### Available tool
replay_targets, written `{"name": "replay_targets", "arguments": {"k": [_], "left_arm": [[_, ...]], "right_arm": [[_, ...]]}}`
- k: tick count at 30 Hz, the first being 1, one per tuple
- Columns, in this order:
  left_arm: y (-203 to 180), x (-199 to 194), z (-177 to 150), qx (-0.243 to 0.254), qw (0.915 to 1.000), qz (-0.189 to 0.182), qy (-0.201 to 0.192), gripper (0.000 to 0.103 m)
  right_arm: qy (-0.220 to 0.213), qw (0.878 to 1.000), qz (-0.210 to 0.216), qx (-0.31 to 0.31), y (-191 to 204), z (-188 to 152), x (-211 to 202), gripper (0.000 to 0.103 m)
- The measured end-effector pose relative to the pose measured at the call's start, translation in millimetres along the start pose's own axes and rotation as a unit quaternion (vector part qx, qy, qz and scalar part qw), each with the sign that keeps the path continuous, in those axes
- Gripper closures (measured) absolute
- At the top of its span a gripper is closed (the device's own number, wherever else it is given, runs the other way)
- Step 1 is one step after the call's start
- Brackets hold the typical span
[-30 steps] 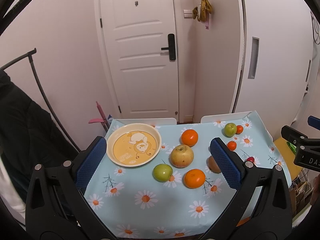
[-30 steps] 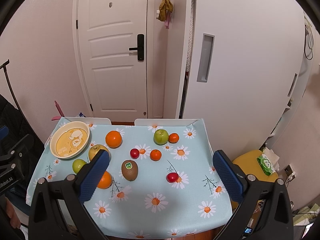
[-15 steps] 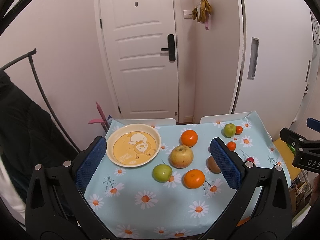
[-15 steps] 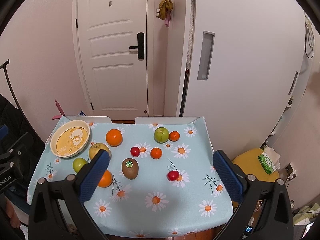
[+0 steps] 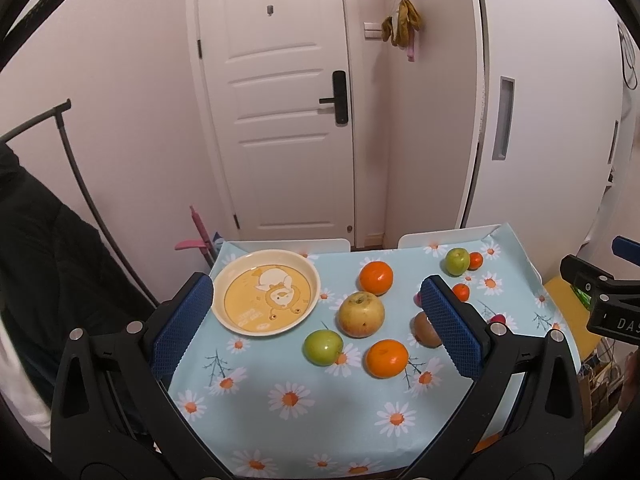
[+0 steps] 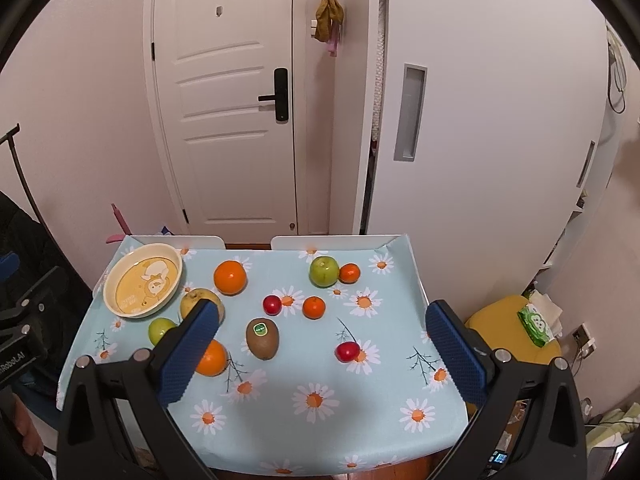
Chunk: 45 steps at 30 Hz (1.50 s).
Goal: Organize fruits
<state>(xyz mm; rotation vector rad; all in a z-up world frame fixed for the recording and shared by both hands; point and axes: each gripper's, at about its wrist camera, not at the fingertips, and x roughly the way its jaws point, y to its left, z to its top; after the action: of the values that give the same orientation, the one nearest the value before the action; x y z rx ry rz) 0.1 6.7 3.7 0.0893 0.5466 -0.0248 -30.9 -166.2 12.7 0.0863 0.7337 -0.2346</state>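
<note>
Yellow plate [image 5: 266, 293] bare; fruit scattered, sorting unstarted.
I hold left gripper [image 5: 318, 322] and right gripper [image 6: 324, 354] agape, empty; next, probably the green apple [image 5: 323, 347].

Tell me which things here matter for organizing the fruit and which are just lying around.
For the job: plate, oranges, green apples, pear, kiwi, red fruits.
Lying about: tissue pack, yellow stool, pink hanger.

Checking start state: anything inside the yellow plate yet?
No fruit in the plate; only its printed cartoon shows. All the fruit lies on the tablecloth. What is under the plate cannot be seen.
</note>
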Motion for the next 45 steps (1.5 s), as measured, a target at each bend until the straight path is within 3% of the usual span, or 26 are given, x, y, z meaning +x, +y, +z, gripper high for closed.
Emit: {"name": "replay_targets", "arguments": {"k": [8, 18, 30, 42, 45], "left_arm": [[4, 15, -6, 0.006, 0.9992, -0.024, 0.03, 0.0], [-15, 45, -44, 0.02, 0.9962, -0.049, 0.069, 0.0], [-68, 98, -95, 0.005, 0.9933, -0.022, 0.113, 0.0], [-77, 152, -121, -0.083, 0.9857, 0.012, 0.147, 0.0], [-74, 164, -126, -0.103, 0.9823, 0.013, 0.156, 0.008]], "right_arm": [[0.012, 1.0, -0.017, 0.014, -7, -3, 3, 0.0], [0.052, 0.998, -0.028, 0.006, -28, -38, 42, 0.0], [0.103, 0.991, 0.051, -0.061, -60, -70, 120, 0.0], [0.133, 0.98, 0.104, -0.1, -76, -94, 179, 0.0], [0.139, 0.978, 0.113, -0.106, -74, -97, 191, 0.0]]}}
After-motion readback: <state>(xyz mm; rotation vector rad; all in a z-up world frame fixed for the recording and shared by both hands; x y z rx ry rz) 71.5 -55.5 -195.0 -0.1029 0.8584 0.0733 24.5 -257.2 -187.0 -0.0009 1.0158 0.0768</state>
